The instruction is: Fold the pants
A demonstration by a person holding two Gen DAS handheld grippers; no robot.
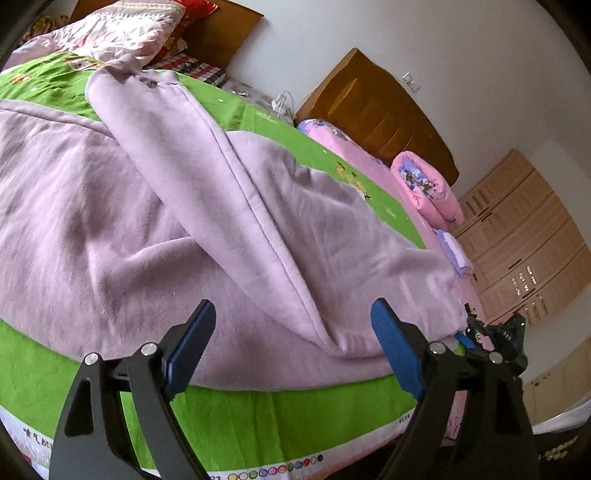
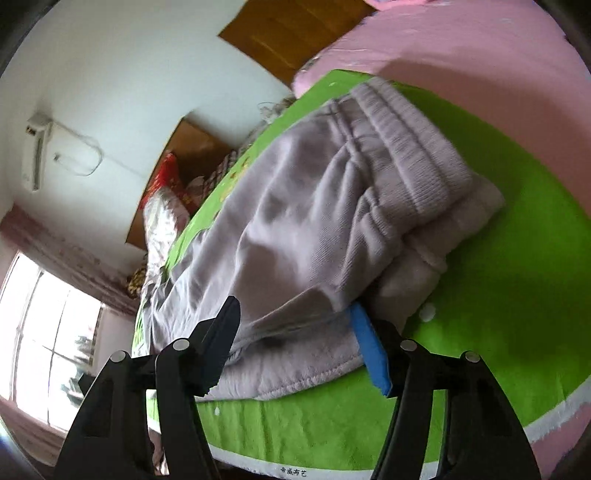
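Lilac sweatpants (image 1: 155, 206) lie spread on a green cloth (image 1: 258, 417) on the bed. One leg is folded over and runs diagonally toward the far left. My left gripper (image 1: 293, 345) is open, its blue pads either side of a fold at the pants' near edge. In the right wrist view the ribbed waistband (image 2: 410, 155) lies at the upper right. My right gripper (image 2: 295, 339) is open at the pants' (image 2: 288, 236) near edge, with cloth between its jaws and its right pad (image 2: 369, 350) tucked under the upper layer. It also shows in the left wrist view (image 1: 495, 332).
Pink bedding (image 1: 424, 184) and wooden headboards (image 1: 376, 110) stand behind the cloth, with pillows (image 1: 122, 29) at the far left and a wardrobe (image 1: 524, 240) at the right. An air conditioner (image 2: 35, 155) and a window (image 2: 40, 339) show in the right wrist view.
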